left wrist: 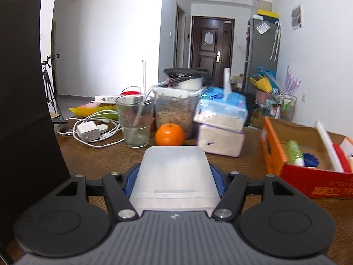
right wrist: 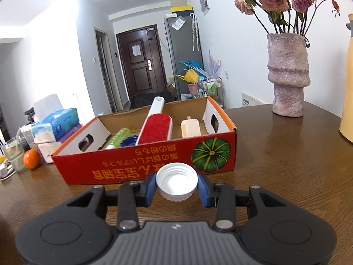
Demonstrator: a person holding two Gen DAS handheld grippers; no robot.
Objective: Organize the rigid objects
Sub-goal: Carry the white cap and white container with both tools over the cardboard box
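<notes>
Left tongs [left wrist: 174, 176] grip translucent box [left wrist: 174, 176], seemingly empty.

We saw a translucent white plastic box [left wrist: 175, 174], rectangular w/ rounded corners, held off the wooden table. A white screw cap [right wrist: 177, 180] faced open side up, threads showing inside, ribbed rim, just in front of the cardboard box [right wrist: 145, 161]. That box was red-orange outside, pumpkin print on the front, open top. Inside it lay a red lint brush [right wrist: 154, 128] w/ white handle tilted on the back wall, a green bottle [right wrist: 118, 138], a blue lid [right wrist: 129, 141] and a cream brush [right wrist: 190, 128].
</notes>
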